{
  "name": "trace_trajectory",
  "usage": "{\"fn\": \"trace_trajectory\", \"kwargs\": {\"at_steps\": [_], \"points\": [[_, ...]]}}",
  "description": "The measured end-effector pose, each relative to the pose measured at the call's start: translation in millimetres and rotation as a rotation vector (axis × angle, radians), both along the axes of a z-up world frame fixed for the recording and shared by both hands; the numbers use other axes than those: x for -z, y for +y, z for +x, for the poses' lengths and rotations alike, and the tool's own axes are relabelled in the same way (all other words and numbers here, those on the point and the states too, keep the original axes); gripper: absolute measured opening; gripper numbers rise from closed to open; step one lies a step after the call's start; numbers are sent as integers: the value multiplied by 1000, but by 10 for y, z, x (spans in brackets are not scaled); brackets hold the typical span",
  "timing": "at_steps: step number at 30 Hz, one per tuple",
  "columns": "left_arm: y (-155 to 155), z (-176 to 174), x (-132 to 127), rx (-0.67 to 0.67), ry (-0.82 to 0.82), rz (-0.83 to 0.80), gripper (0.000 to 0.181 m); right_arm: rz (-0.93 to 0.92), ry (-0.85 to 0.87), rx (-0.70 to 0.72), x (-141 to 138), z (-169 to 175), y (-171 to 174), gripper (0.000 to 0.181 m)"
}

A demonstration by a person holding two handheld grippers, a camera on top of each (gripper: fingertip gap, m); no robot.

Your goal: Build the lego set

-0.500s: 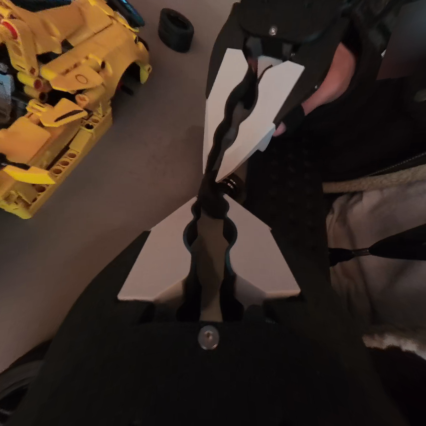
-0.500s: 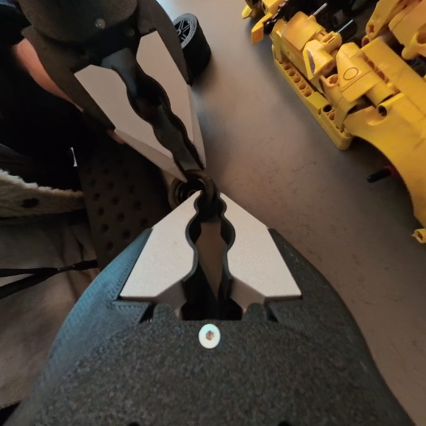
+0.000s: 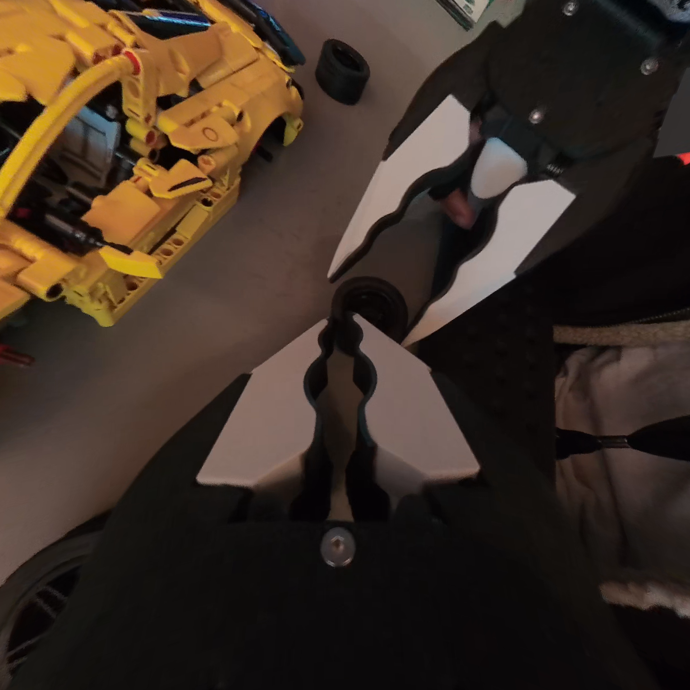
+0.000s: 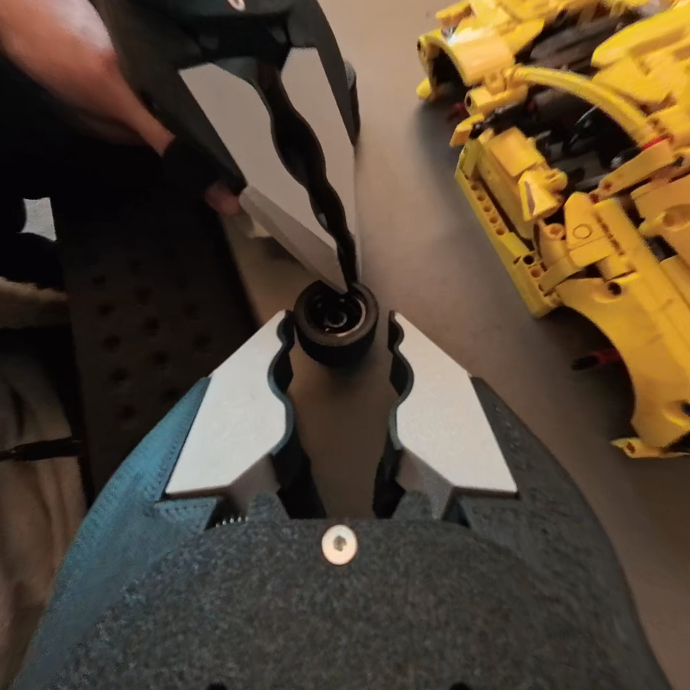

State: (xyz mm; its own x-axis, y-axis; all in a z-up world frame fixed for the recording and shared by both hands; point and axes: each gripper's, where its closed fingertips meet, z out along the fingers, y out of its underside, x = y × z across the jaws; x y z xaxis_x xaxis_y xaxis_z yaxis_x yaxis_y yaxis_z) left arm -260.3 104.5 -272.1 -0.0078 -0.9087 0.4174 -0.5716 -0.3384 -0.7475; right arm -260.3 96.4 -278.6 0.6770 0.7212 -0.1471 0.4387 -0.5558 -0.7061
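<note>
A small black wheel (image 3: 373, 304) with a tyre sits at the table's near edge; it also shows in the right wrist view (image 4: 336, 330). My left gripper (image 3: 341, 317) is shut on the wheel's rim wall and comes in from the top of the right wrist view (image 4: 349, 283). My right gripper (image 4: 338, 317) is open, its fingertips on either side of the wheel and apart from it; it also shows in the left wrist view (image 3: 367, 308). The yellow Lego car (image 3: 149, 149) lies on the grey table (image 3: 242, 298), also seen in the right wrist view (image 4: 578, 242).
A second loose black tyre (image 3: 341, 72) stands beyond, near the car's nose. Part of a larger wheel (image 3: 30, 616) shows at the bottom left. A red pin (image 3: 15, 358) lies by the car. A black perforated pad (image 4: 130, 317) and the person's clothing border the table edge. Less than 4 cm separates the two grippers' tips. Left tips and right tips are each some 12 centimeters from the red pin (image 3: 15, 358). Seen from the right wrist view (image 4: 456, 121) as well.
My right gripper has opened and let go of the wheel. My left gripper stays shut on it. Both views have shifted, showing more of the car.
</note>
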Motion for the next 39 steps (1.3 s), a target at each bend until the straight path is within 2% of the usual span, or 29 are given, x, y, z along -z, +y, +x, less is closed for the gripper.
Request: {"fn": "trace_trajectory", "kwargs": {"at_steps": [2, 4, 10, 14, 18, 21, 25, 28, 31, 39], "points": [[-18, 5, -4, 9, -4, 15, 7, -51, 9, -23, 53, -24, -42, 45], [-11, 4, -9, 6, -9, -5, 7, -27, -18, -40, 73, -25, -46, 44], [22, -19, 44, -47, 57, -192, 5, 6, -47, -48, 97, -28, -42, 42], [20, -24, 54, -87, 120, -94, 5, 5, -45, -46, 100, -28, -43, 42], [23, -27, 53, -142, 191, 99, 5, -3, -33, -47, 96, -30, -45, 43], [23, -28, 36, -123, 172, 104, 5, -9, -26, -46, 94, -31, -46, 43], [-46, -73, -100, -74, 111, -43, 9, -9, -27, -49, 95, -32, -49, 43], [18, -126, -69, -75, 132, 7, 3, -10, -29, -50, 96, -33, -48, 43], [-43, -85, -45, -51, 131, -19, 0, -13, -26, -48, 97, -32, -48, 43], [-44, -80, -9, -62, 153, 81, 0, -11, -31, -49, 99, -32, -48, 44]]}}
